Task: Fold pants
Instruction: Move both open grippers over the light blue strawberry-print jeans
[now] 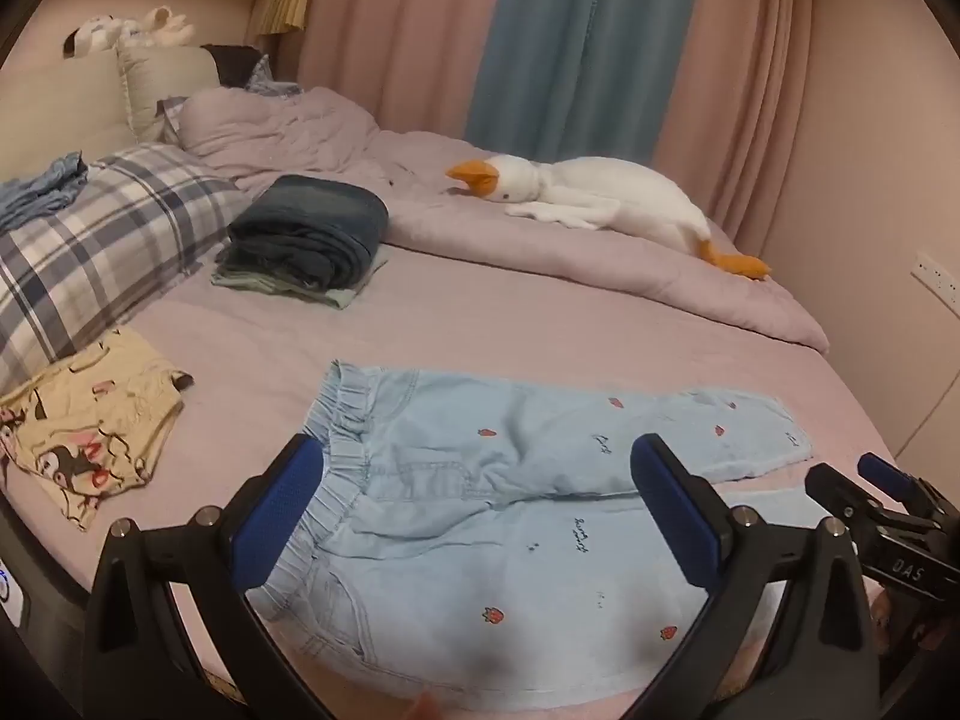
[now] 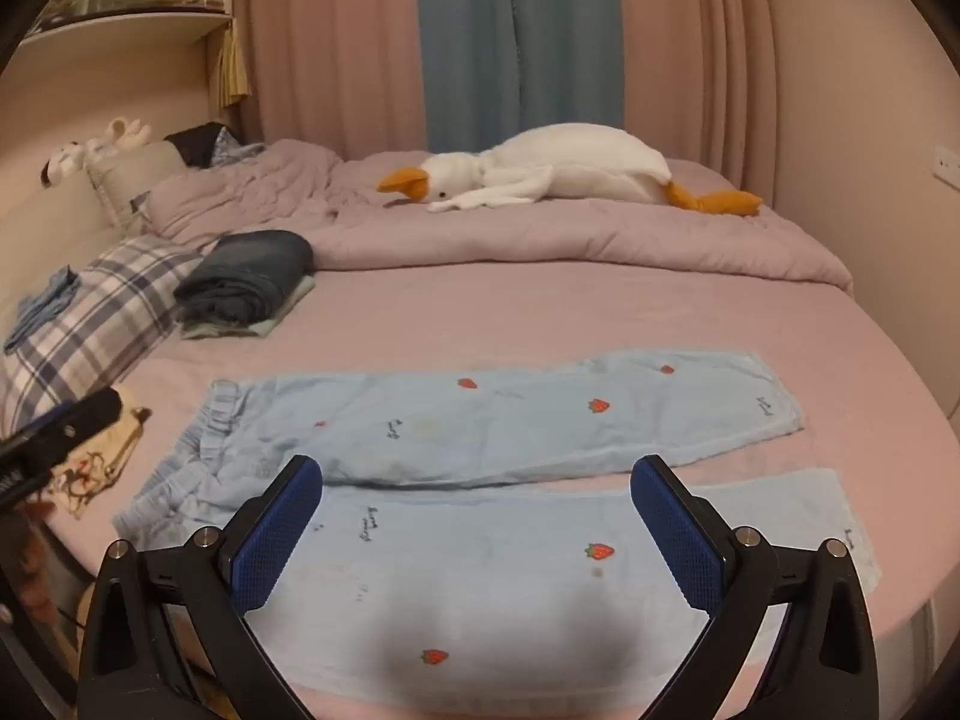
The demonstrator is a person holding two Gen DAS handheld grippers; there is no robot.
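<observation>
Light blue pants (image 1: 480,516) with small strawberry prints lie flat on the pink bed, waistband to the left, both legs stretched right. They also show in the right wrist view (image 2: 480,420). My left gripper (image 1: 480,480) is open and empty, hovering over the waistband and seat. My right gripper (image 2: 477,498) is open and empty, hovering over the near leg. The right gripper also shows at the right edge of the left wrist view (image 1: 888,492).
A folded stack of dark jeans (image 1: 312,234) sits mid-bed. A yellow cartoon-print garment (image 1: 84,438) lies left of the pants. A plaid pillow (image 1: 102,246), a rumpled lilac duvet (image 1: 540,240) and a plush goose (image 1: 594,192) lie behind.
</observation>
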